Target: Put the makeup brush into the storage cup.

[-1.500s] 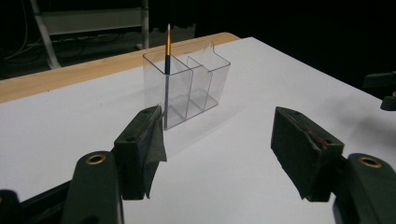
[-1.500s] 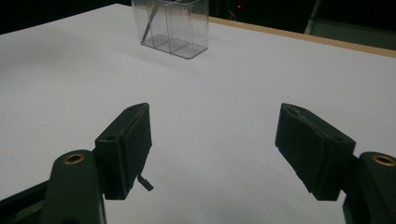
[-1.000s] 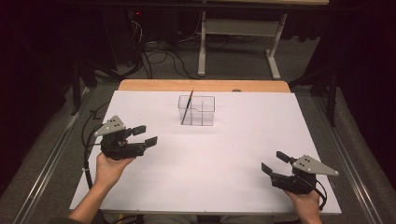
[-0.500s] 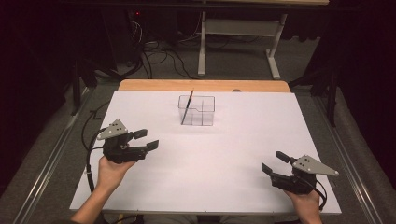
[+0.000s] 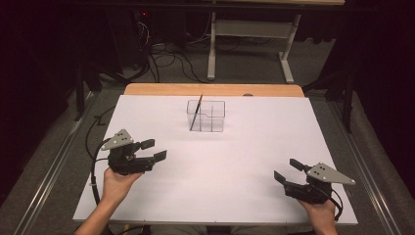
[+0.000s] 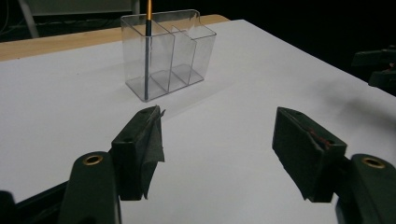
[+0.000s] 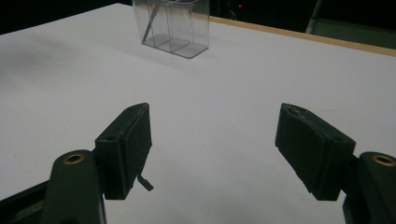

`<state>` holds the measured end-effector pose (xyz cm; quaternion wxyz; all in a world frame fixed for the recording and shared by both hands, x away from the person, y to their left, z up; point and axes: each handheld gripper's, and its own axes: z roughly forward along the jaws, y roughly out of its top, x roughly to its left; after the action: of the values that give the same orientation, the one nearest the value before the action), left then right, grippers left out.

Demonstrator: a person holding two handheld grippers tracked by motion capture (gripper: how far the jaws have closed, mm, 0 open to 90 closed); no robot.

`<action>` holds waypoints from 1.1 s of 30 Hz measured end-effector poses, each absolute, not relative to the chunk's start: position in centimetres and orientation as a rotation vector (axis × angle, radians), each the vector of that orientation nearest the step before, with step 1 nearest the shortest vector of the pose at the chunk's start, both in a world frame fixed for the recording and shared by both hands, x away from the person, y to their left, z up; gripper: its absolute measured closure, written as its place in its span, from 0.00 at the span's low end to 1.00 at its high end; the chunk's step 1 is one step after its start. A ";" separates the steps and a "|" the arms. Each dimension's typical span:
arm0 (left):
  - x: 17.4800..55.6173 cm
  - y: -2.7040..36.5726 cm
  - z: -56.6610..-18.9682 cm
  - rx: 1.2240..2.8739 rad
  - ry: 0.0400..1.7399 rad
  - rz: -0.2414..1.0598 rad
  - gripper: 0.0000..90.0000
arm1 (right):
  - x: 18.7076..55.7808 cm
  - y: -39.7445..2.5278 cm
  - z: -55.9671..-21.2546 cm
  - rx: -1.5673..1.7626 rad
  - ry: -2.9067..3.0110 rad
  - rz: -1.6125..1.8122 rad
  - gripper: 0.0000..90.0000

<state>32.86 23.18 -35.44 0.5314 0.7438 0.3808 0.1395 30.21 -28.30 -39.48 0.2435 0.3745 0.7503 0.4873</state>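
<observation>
1. Jaws of the left gripper (image 5: 155, 150) are standing wide apart with nothing between them; the person's left hand (image 5: 115, 183) is holding it over the left part of the white bench (image 5: 254, 161), and it is pointing towards the middle of the sheet.
2. Jaws of the right gripper (image 5: 286, 170) are likewise spread wide and gripping nothing; the right hand (image 5: 320, 210) is keeping it low near the front right corner of the bench.
3. In the left gripper view, the clear plastic organiser box with three compartments (image 6: 175, 58) is sitting straight ahead of the open jaws, well apart from them.
4. A thin dark stick with an orange upper part (image 6: 148, 51) is standing in that box's left-hand compartment as this view shows it, its lower end resting at the bottom of the compartment and its top rising above the rim.
5. From above, the box (image 5: 208, 116) is sitting near the far edge of the bench, about midway across, with the stick (image 5: 196, 112) leaning in its left end.
6. In the right gripper view, the box (image 7: 175, 25) is showing far ahead and left of the jaws.
</observation>
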 end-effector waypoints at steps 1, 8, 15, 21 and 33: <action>32.8 23.1 -35.5 1.776 0.907 0.331 0.37 | 30.2 -28.3 -39.5 1.024 2.050 1.332 0.32; 32.6 23.3 -35.8 1.771 0.908 0.327 0.37 | 30.2 -28.3 -39.5 1.017 2.046 1.336 0.32; 32.3 23.5 -36.2 1.758 0.916 0.320 0.37 | 30.2 -28.3 -39.4 1.023 2.045 1.341 0.32; 32.2 23.7 -36.7 1.755 0.916 0.312 0.37 | 30.3 -28.4 -39.5 1.024 2.044 1.341 0.32; 32.0 23.9 -37.3 1.758 0.915 0.304 0.38 | 30.3 -28.4 -39.5 1.036 2.045 1.339 0.32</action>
<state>31.98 23.88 -37.32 0.5380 0.7391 0.3847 0.1278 30.31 -28.36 -39.51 0.2410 0.3786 0.7478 0.4894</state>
